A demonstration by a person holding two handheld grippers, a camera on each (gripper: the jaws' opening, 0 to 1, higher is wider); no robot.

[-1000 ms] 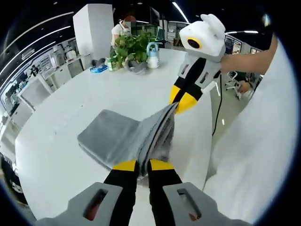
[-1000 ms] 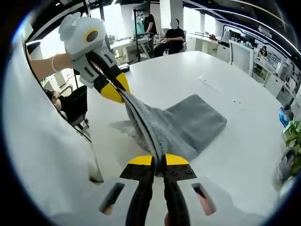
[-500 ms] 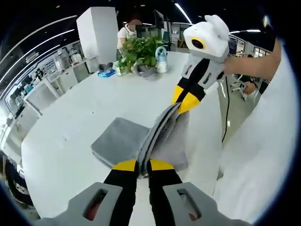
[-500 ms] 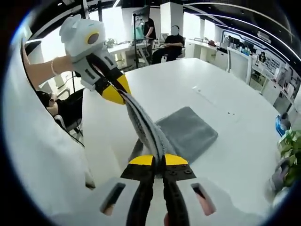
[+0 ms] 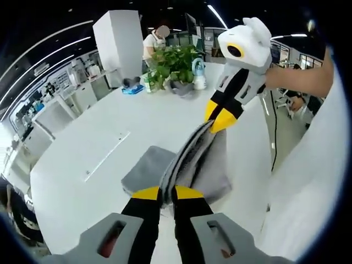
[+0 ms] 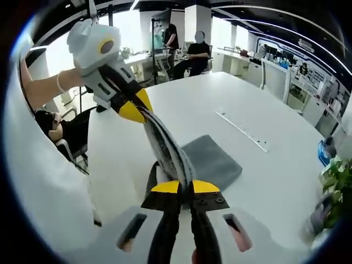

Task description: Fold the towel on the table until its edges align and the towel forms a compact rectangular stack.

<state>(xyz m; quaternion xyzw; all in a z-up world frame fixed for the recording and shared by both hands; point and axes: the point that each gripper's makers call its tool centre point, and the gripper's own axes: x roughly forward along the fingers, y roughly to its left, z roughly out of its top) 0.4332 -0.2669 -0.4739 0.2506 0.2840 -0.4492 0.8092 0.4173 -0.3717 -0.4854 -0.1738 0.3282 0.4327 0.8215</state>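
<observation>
A grey towel (image 5: 192, 159) is lifted off the white table (image 5: 93, 143), its upper edge stretched taut between the two grippers. My left gripper (image 5: 160, 191) is shut on one corner of that edge; the right gripper (image 5: 215, 122) comes in from the upper right, shut on the other corner. In the right gripper view, my right gripper (image 6: 185, 186) pinches the towel (image 6: 212, 159) edge, and the left gripper (image 6: 140, 113) holds the far end. The towel's lower part hangs down and rests on the table (image 6: 264, 99) in a folded layer.
A potted plant (image 5: 176, 58), a small watering can (image 5: 199, 70) and small items stand at the table's far end. A thin strip (image 6: 242, 130) lies on the table beyond the towel. People sit at desks (image 6: 192, 52) behind. A white sleeve (image 6: 49, 181) is close by.
Both grippers have risen with the towel edge. More of the towel has come off the table, and the part lying flat has grown smaller.
</observation>
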